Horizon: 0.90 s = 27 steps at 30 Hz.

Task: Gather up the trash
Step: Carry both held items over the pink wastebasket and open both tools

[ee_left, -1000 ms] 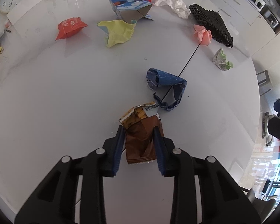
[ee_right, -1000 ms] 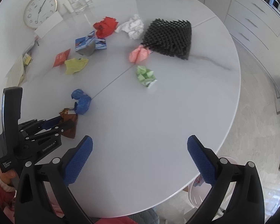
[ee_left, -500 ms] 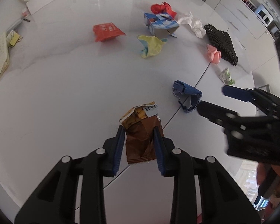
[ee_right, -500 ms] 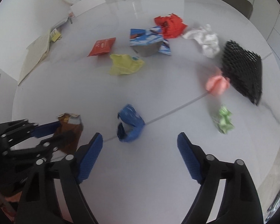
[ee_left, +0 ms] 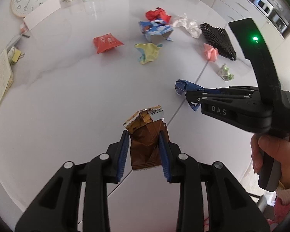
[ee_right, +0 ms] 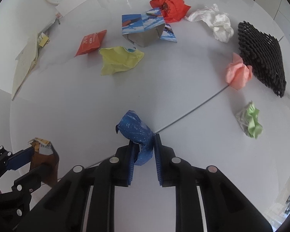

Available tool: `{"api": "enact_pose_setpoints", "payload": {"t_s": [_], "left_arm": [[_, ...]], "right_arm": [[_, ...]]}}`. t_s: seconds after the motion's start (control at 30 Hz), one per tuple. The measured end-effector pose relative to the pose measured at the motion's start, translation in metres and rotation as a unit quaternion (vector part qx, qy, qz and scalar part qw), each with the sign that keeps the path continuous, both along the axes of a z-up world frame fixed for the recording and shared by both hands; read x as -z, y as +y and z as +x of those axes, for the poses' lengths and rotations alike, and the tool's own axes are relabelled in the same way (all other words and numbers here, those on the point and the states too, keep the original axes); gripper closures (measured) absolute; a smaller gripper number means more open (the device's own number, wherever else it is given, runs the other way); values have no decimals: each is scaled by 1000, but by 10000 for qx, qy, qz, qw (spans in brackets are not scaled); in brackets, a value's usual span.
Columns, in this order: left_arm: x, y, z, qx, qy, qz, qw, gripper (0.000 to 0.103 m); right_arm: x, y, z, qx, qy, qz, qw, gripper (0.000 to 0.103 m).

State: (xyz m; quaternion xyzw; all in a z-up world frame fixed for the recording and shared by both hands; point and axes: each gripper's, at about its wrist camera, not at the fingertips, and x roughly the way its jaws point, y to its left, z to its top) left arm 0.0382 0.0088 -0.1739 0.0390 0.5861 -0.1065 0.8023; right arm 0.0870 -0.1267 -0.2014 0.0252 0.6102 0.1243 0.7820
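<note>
**Kid:** What does the left tool (ee_left: 144, 154) have?

**Helper:** It is squeezed tight on a brown snack wrapper (ee_left: 145, 141), torn open at the top. The wrapper looks lifted just off the white worktop (ee_left: 67, 100).

**Kid:** And the right tool (ee_right: 144, 160)?

**Helper:** Its jaws are closing on a crumpled blue wrapper (ee_right: 137, 133), and the pads already press on both sides. That wrapper is by the dark seam in the worktop. From the left tool it sits at about 2 o'clock.

**Kid:** So is the trash all picked up?

**Helper:** No. I think two pieces are caught and the rest is waiting. Looking from the right tool, a green paper ball (ee_right: 250, 120) is at 3 o'clock and a pink paper ball (ee_right: 238, 73) at 2 o'clock, touching a black mesh mat (ee_right: 261, 56). A yellow paper (ee_right: 119, 60) is at 11 o'clock, with a red packet (ee_right: 90, 42) just beside it.

**Kid:** What is farthest?

**Helper:** An open blue carton (ee_right: 145, 27), a red paper (ee_right: 170, 5) and a white paper (ee_right: 214, 22), near 12 and 1 o'clock. I see no bin, so nothing is thrown away yet.
</note>
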Motion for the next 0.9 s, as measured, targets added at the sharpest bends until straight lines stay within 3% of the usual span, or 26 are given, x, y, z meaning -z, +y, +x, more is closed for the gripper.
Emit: {"api": "enact_pose_setpoints", "payload": {"t_s": [0.17,0.43,0.67,0.9], "left_arm": [[-9,-23,-6,351,-24,-52,9994,72],[-28,-100,-31,1262,-6,-246,9917,73],[-35,-191,-64,2229,-46,-211,9746,72],[-40,-265,-94,2905,-103,-268,9564,72]], "right_arm": [[-28,-38,-36,344,-243,13,9991,84],[-70,-132,-117,1299,-528,-204,9899,84],[-82,-218,-197,2298,-478,-453,9710,84],[-86,-283,-266,3071,-428,-571,9490,84]]}}
